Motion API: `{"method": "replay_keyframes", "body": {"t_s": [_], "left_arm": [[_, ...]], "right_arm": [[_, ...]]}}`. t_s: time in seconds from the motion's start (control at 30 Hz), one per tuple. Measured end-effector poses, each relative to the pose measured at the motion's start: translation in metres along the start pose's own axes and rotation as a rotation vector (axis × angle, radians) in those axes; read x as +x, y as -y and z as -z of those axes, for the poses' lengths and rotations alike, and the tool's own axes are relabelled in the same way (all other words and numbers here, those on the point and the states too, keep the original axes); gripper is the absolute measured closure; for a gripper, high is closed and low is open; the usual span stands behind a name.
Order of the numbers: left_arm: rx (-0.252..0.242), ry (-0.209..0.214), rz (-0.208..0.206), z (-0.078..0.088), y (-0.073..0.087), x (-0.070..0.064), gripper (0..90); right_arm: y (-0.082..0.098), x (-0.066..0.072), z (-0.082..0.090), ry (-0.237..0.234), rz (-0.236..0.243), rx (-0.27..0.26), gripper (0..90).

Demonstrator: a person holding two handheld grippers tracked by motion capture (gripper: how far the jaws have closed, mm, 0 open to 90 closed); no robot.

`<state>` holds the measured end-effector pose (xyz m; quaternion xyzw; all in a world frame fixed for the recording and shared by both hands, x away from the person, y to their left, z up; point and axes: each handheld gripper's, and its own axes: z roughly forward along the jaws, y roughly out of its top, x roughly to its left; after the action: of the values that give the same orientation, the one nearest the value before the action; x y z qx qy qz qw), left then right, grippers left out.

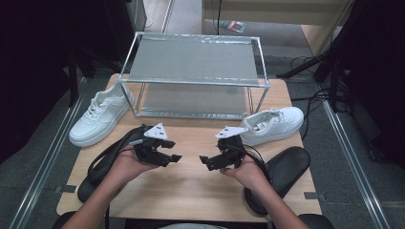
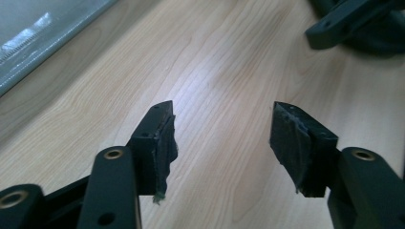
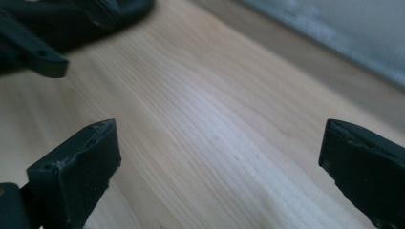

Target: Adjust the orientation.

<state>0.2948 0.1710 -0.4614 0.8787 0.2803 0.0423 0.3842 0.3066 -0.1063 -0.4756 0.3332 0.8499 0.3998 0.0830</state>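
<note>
Both tongs, left tongs (image 1: pixel 173 153) and right tongs (image 1: pixel 206 162), are hovering released mid-table (image 1: pixel 191 191); reaching carelessly risks nudging the right sneaker (image 1: pixel 273 123) off the table's right edge.

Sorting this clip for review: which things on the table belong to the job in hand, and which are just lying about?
Job in hand:
- left gripper, jaws open, empty
- right gripper, jaws open, empty
- left white sneaker
- right white sneaker
- two-tier metal shoe rack, probably the sneakers' destination

Lying about:
- black arm pads
- floor cables

The rack (image 1: pixel 193 78) hides the left sneaker's (image 1: pixel 100 118) heel; the right slipper (image 1: pixel 282 174) lies partly under a forearm.
</note>
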Motion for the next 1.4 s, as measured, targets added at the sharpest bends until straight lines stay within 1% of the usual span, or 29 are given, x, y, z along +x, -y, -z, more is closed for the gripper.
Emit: {"method": "replay_keyframes", "body": {"t_s": [0.03,0.07,0.1,0.13,0.17,0.2,0.23,0.27,0.3,0.33,0.37,0.4,0.47,0.5,0.57,0.63,0.67,0.73,0.77,0.8,0.83,0.9,0.93,1.0,1.07,1.13,1.2,1.33,1.4], "left_arm": [[-0.005,0.018,0.033,0.003,0.002,0.001,42.4],[-0.018,0.027,0.058,0.005,0.004,0.001,43.3],[-0.021,0.026,0.062,0.007,0.005,0.000,45.8],[-0.018,0.015,0.054,0.008,0.006,-0.001,46.5],[-0.015,0.008,0.048,0.008,0.006,-0.002,46.8],[-0.010,0.011,0.043,0.009,0.007,-0.003,47.6],[0.001,0.010,0.041,0.010,0.008,-0.004,48.6],[0.013,0.000,0.042,0.010,0.009,-0.004,49.2],[0.021,-0.010,0.052,0.010,0.010,-0.004,47.3],[0.041,-0.024,0.072,0.009,0.010,-0.002,44.0],[0.055,-0.037,0.103,0.009,0.012,-0.001,43.7],[0.062,-0.045,0.123,0.009,0.013,0.000,44.1],[0.072,-0.040,0.133,0.010,0.015,0.003,48.0],[0.073,-0.037,0.145,0.011,0.015,0.003,47.9],[0.065,-0.015,0.162,0.012,0.015,0.005,44.7],[0.061,-0.006,0.159,0.014,0.016,0.006,41.4],[0.070,0.003,0.158,0.015,0.016,0.007,41.5],[0.063,-0.012,0.152,0.017,0.018,0.008,41.7],[0.064,-0.012,0.149,0.018,0.019,0.009,41.6],[0.059,-0.013,0.155,0.019,0.019,0.009,40.6],[0.055,-0.008,0.162,0.019,0.020,0.010,37.9],[0.041,0.007,0.158,0.021,0.020,0.011,32.0],[0.029,0.019,0.151,0.021,0.020,0.011,29.7],[0.018,0.022,0.151,0.023,0.019,0.010,27.8],[0.015,0.008,0.137,0.026,0.018,0.009,29.4],[0.021,-0.003,0.148,0.028,0.019,0.010,34.9],[0.026,-0.006,0.147,0.030,0.021,0.013,39.7],[0.035,-0.025,0.180,0.036,0.025,0.018,43.9],[0.034,-0.047,0.189,0.041,0.027,0.020,46.0]], "right_arm": [[0.000,-0.001,0.004,-0.017,0.009,-0.016,5.8],[0.000,-0.003,0.007,-0.040,0.018,-0.011,12.6],[0.001,-0.004,0.009,-0.051,0.020,-0.006,16.0],[0.002,-0.004,0.011,-0.053,0.010,-0.002,12.8],[0.003,-0.004,0.013,-0.065,0.003,0.006,13.8],[0.004,-0.004,0.014,-0.082,0.008,0.007,14.5],[0.006,-0.003,0.016,-0.076,0.020,0.009,15.3],[0.006,-0.001,0.018,-0.067,0.033,0.013,18.0],[0.007,0.000,0.021,-0.067,0.041,0.016,19.3],[0.008,0.001,0.024,-0.067,0.050,0.014,20.4],[0.009,0.003,0.028,-0.060,0.055,0.004,22.4],[0.009,0.004,0.032,-0.061,0.061,-0.004,25.6],[0.011,0.006,0.038,-0.050,0.074,-0.021,28.8],[0.012,0.005,0.039,-0.045,0.079,-0.024,29.5],[0.012,0.003,0.039,-0.046,0.066,-0.019,30.6],[0.013,0.000,0.039,-0.067,0.041,0.003,32.7],[0.013,-0.001,0.039,-0.073,0.034,0.008,33.3],[0.014,-0.002,0.041,-0.077,0.027,0.016,34.6],[0.015,-0.003,0.043,-0.077,0.023,0.016,35.1],[0.015,-0.003,0.045,-0.077,0.018,0.010,35.9],[0.016,-0.003,0.047,-0.077,0.020,0.001,36.6],[0.018,-0.004,0.050,-0.079,0.024,-0.012,37.3],[0.018,-0.005,0.051,-0.074,0.020,-0.014,37.9],[0.018,-0.008,0.050,-0.078,0.001,-0.018,38.6],[0.018,-0.010,0.049,-0.084,-0.013,-0.017,38.8],[0.019,-0.012,0.048,-0.087,-0.012,-0.013,38.8],[0.019,-0.012,0.047,-0.088,-0.006,-0.007,38.8],[0.018,-0.011,0.044,-0.095,0.009,-0.006,38.8],[0.018,-0.010,0.043,-0.100,0.013,-0.005,39.1]]}}
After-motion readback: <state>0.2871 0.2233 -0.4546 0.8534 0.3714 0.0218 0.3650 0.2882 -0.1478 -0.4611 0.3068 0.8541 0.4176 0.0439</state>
